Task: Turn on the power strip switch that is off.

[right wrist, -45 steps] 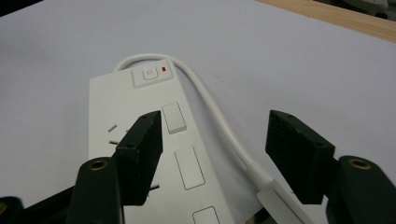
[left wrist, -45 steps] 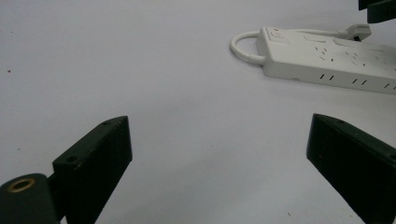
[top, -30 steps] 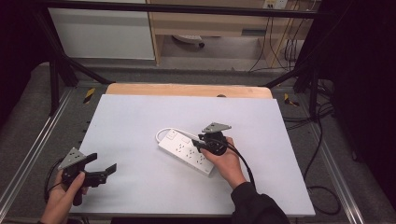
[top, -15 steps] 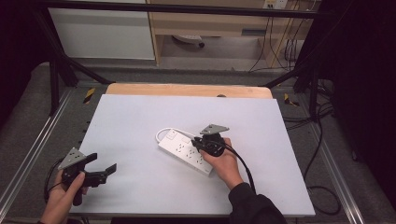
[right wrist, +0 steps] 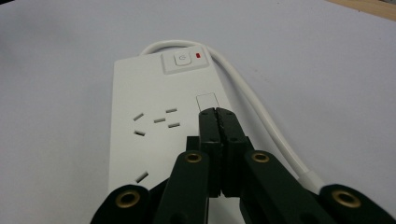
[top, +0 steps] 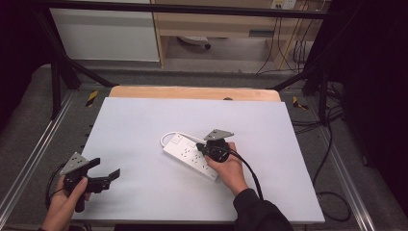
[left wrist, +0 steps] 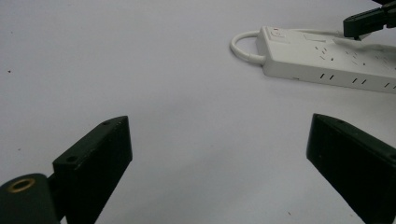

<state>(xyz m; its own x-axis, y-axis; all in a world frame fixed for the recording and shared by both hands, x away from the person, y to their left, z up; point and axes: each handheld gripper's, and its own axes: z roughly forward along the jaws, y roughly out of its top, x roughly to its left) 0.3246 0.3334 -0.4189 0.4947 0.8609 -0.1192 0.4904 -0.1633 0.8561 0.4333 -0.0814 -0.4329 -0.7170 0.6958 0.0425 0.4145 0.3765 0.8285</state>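
Note:
A white power strip (top: 190,156) lies at an angle in the middle of the white table top (top: 144,125), its white cable (top: 166,137) looping from the far end. In the right gripper view the power strip (right wrist: 154,121) shows a switch button with a red light (right wrist: 186,60) and several sockets. My right gripper (top: 201,150) hovers low over the strip's top, its jaws pressed together with nothing between them (right wrist: 218,114). My left gripper (top: 108,174) rests near the table's front left, jaws wide apart and empty (left wrist: 219,154); the power strip (left wrist: 327,58) lies ahead of it.
A wooden strip (top: 192,92) borders the table's far edge. Metal rails (top: 29,163) run along both sides, and dark frame legs and cables stand beyond. A black cable (top: 250,168) trails from my right gripper over the table.
My right gripper has shifted slightly along the power strip toward its switch end. The left gripper has stayed where it was.

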